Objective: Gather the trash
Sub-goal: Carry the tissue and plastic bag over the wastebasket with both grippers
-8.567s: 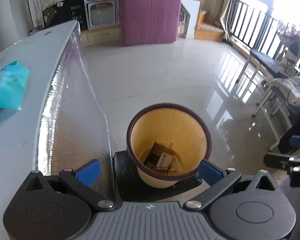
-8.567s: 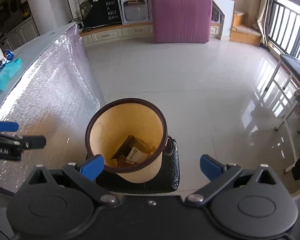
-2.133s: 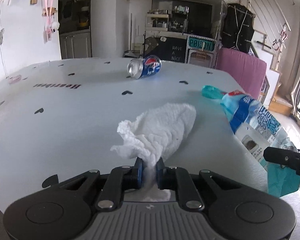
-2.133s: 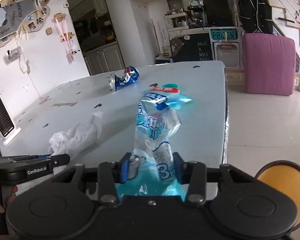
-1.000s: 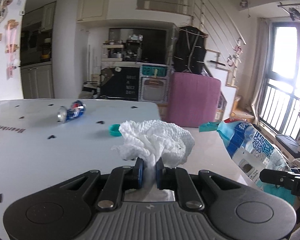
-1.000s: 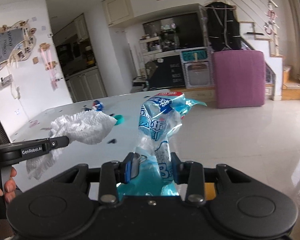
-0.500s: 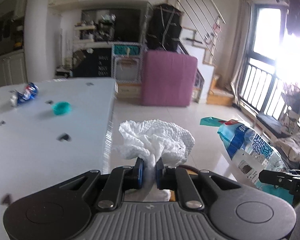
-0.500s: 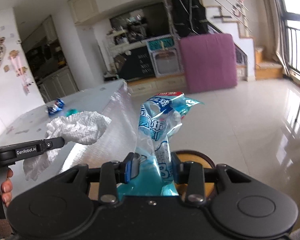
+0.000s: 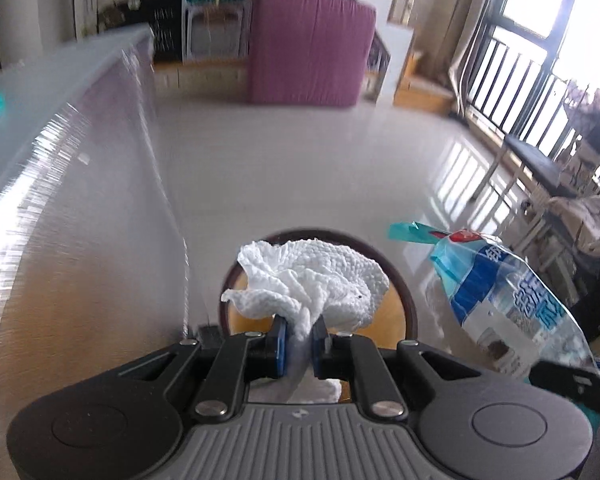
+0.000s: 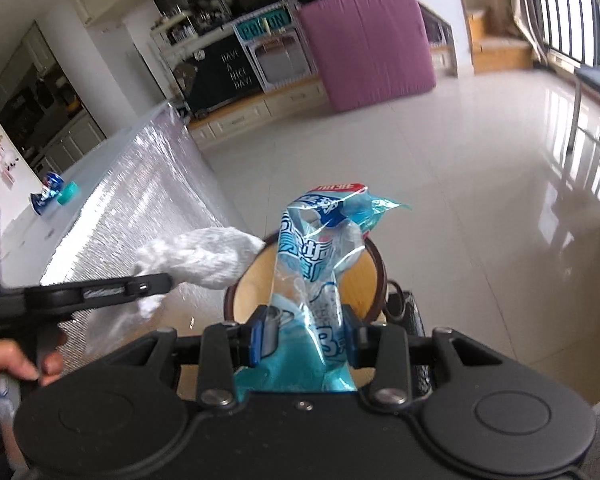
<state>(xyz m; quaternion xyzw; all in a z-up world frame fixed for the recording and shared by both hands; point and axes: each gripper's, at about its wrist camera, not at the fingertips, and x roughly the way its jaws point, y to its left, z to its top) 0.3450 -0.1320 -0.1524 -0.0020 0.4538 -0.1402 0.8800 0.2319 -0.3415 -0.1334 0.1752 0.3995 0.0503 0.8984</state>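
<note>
Blue wrapper (image 10: 320,248) in right tongs (image 10: 306,334)

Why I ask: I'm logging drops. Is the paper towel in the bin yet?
Not yet. The paper towel is pinched in the left gripper, above the bin.

One tissue (image 9: 312,280); one wrapper (image 10: 320,248); one bin (image 10: 374,272)
</note>
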